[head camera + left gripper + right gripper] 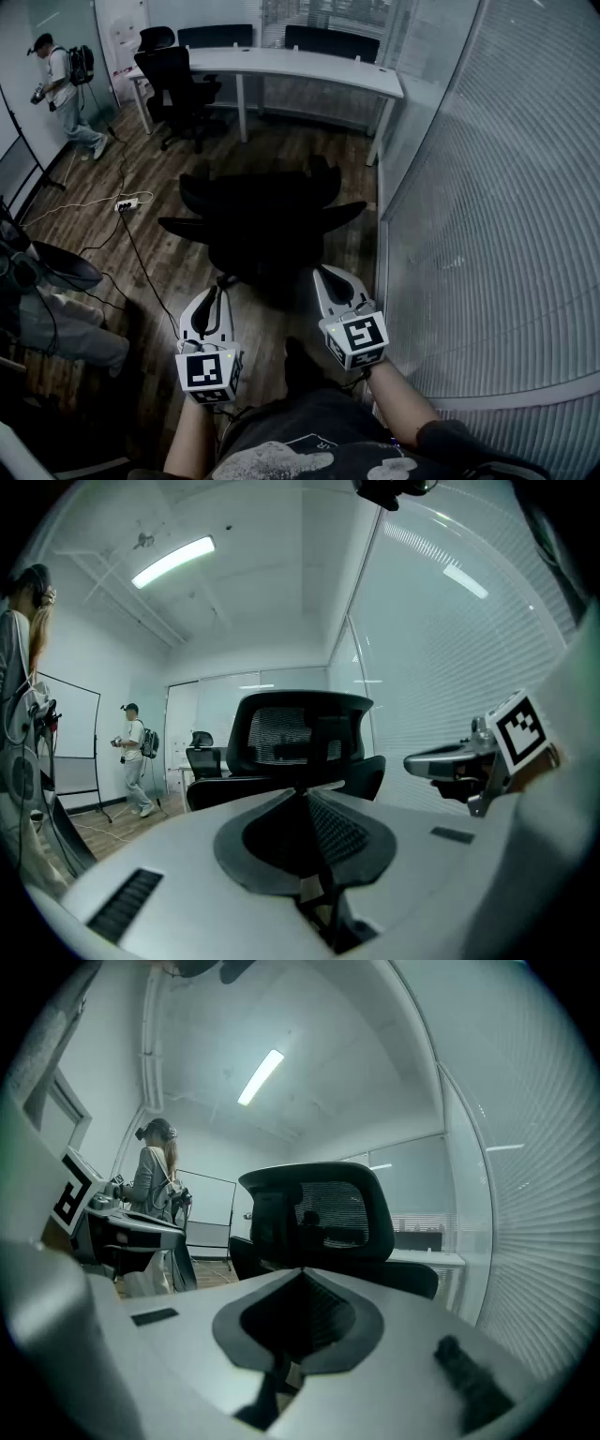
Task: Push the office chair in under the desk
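A black office chair (262, 220) stands in the middle of the wood floor, its mesh back toward me. It is well short of the long white desk (281, 64) at the far wall. My left gripper (223, 281) and right gripper (323, 272) are side by side just behind the chair, both shut and empty. The left gripper view has the chair's back (300, 733) straight ahead of the closed left gripper (305, 794). Beyond the closed right gripper (302, 1271), the right gripper view shows the chair (319, 1213) too. Whether either tip touches the chair I cannot tell.
A glass wall with blinds (487, 206) runs close along the right. Another black chair (178, 80) stands at the desk's left end. A person (61, 89) walks at the far left, another sits at the near left (47, 309). A power strip (125, 203) and cables lie on the floor.
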Tool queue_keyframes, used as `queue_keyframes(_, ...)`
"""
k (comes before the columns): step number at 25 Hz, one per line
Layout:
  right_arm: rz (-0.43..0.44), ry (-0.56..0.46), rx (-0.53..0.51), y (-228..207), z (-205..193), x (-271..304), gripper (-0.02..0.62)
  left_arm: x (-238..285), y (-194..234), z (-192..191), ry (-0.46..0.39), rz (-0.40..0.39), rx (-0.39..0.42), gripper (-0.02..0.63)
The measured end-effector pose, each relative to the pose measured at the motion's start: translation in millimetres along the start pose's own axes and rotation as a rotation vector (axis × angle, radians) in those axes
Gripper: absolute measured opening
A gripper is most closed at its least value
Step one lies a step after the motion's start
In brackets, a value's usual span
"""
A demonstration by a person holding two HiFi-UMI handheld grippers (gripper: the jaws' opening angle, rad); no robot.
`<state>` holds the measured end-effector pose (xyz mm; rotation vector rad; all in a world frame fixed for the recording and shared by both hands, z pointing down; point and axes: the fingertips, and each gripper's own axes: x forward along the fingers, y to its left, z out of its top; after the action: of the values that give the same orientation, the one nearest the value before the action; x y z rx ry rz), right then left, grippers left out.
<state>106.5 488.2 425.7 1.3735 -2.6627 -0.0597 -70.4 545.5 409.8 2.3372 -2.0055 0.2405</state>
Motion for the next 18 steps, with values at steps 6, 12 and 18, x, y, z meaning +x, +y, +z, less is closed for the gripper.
queue_keyframes(6,0.008,0.019,0.013,2.6,1.9,0.9,0.023,-4.1,2.6,7.5,-0.014,0.009,0.0,0.047)
queue_keyframes(12,-0.006,0.001,0.029,4.3,3.8,2.5,0.023,-7.6,8.0,10.2,-0.009,-0.006,-0.021,0.046)
queue_keyframes(18,0.001,0.006,0.02,10.3,2.4,-7.1,0.023,-18.8,11.7,7.7,-0.01,0.01,-0.017,0.048)
